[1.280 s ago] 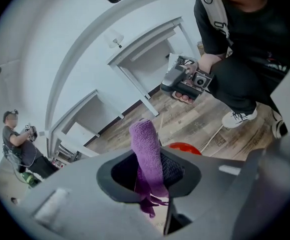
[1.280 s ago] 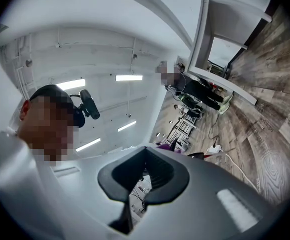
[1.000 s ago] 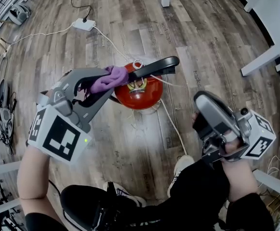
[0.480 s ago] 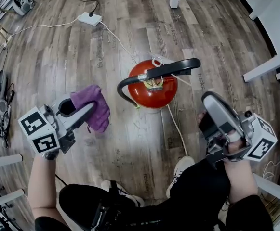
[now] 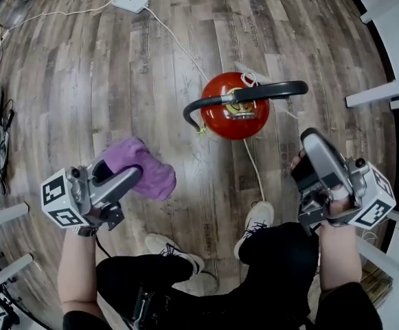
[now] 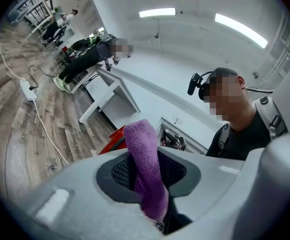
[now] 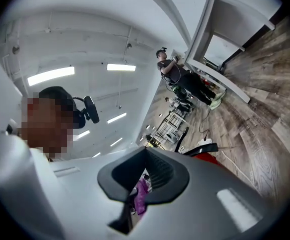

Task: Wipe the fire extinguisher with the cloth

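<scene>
Cloth (image 5: 147, 174) pinched in my left claw (image 5: 134, 176), left forearm low beside my leg, claw level, extinguisher (image 5: 235, 112) upright on floor (image 5: 103, 81) well apart, my right claw (image 5: 314, 143) pressed together, raised by my right knee.

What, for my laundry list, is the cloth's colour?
Purple cloth, clearest in the head view.

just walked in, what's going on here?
A person is working with two handheld grippers near a red fire extinguisher standing on the wood floor. The left gripper is clamped on a purple cloth, held off to the extinguisher's left in the head view, not touching it. The right gripper is shut and empty, off to the right.
</scene>
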Available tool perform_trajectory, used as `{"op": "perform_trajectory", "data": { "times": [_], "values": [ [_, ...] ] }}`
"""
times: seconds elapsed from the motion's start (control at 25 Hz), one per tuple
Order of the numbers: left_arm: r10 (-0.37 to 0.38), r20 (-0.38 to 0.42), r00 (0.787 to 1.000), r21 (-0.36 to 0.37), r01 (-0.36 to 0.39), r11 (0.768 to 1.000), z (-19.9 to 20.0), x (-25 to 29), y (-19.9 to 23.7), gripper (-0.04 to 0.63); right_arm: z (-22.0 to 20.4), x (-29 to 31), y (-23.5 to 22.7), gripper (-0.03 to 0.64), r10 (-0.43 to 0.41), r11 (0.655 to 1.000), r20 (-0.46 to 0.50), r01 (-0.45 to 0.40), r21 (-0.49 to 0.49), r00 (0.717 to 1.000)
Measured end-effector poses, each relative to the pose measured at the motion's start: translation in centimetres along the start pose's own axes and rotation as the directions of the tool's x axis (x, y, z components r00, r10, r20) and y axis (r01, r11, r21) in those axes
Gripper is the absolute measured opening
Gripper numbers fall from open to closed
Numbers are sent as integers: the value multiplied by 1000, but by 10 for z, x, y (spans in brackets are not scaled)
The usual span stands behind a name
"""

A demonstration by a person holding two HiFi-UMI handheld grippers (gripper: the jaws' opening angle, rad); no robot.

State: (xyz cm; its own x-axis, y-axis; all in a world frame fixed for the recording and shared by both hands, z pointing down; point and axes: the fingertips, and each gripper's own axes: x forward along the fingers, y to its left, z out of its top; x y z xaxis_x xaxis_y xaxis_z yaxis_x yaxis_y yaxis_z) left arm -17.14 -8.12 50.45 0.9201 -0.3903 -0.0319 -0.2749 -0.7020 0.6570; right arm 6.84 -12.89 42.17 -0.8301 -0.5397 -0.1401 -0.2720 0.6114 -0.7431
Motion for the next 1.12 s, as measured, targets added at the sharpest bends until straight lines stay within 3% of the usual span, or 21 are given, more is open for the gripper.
{"op": "perform_trajectory", "data": {
  "times": [0.2,0.36,0.56,0.84,0.96,1.12],
  "values": [
    [52,-9,999,-159,-53,986,5,-2,-65,87,6,5,55,3,-66,995,-147,76,64,987],
    [80,-36,996,-287,-87,954,25,3,-138,87,37,12,127,3,-86,989,-227,111,99,970],
    [9,-99,995,-381,-46,923,78,11,-235,87,88,32,221,3,-106,985,-286,140,100,952],
    [-117,-90,989,-384,74,920,187,25,-342,89,150,65,329,2,-112,977,-259,154,148,959],
    [-152,-116,982,-350,103,931,223,18,-375,88,161,81,372,2,-112,970,-224,155,185,968],
    [-198,-134,971,-370,136,919,255,-10,-411,89,160,93,426,2,-137,967,-178,170,190,974]
  ]
}}
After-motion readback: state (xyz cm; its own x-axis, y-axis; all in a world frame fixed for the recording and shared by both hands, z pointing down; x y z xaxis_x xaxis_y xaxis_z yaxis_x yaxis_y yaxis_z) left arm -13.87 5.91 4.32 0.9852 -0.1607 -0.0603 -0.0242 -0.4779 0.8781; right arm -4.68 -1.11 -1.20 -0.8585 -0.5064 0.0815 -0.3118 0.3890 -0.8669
